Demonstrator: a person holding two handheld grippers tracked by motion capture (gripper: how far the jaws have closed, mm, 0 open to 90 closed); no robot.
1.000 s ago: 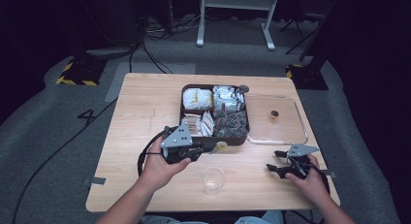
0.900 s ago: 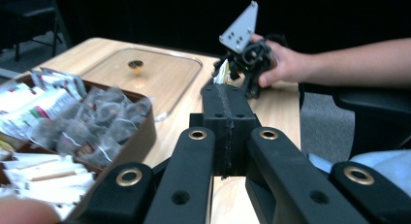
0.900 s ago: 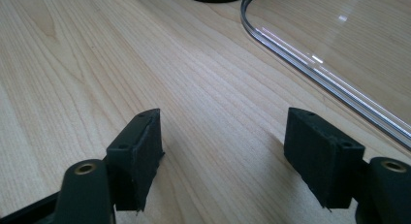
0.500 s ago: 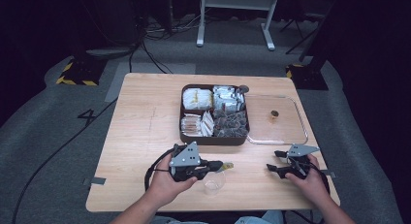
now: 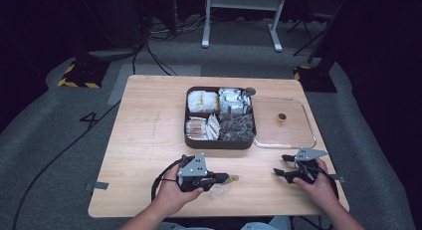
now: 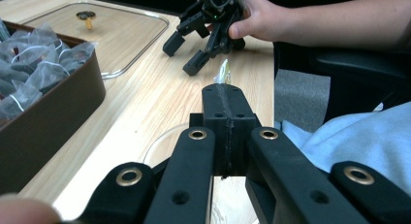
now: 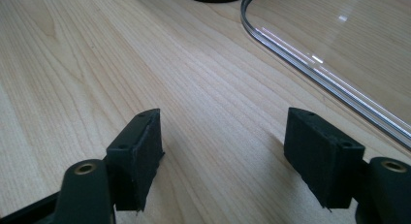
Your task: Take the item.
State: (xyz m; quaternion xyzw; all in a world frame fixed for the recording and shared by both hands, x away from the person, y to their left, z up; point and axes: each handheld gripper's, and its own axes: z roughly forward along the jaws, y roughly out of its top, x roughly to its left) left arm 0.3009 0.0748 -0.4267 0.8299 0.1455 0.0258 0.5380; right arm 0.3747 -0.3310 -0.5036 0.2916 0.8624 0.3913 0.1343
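A brown compartment box of tea bags stands mid-table, with dark pyramid bags in its near right cell. My left gripper hovers near the table's front edge, shut on a small pale tea bag. The bag's tip pokes out past the closed jaws. A small clear glass cup sits just beneath that gripper, and its rim shows under the jaws. My right gripper rests low at the front right, open and empty, its pads spread over bare wood.
The box's clear lid lies flat to the right of the box, with a small knob on top. Its curved edge runs just ahead of the right gripper. A light blue garment shows beyond the table's front edge.
My left gripper has drawn back from the box toward the front edge with a tea bag, ending over the glass cup. The right gripper has stayed put.
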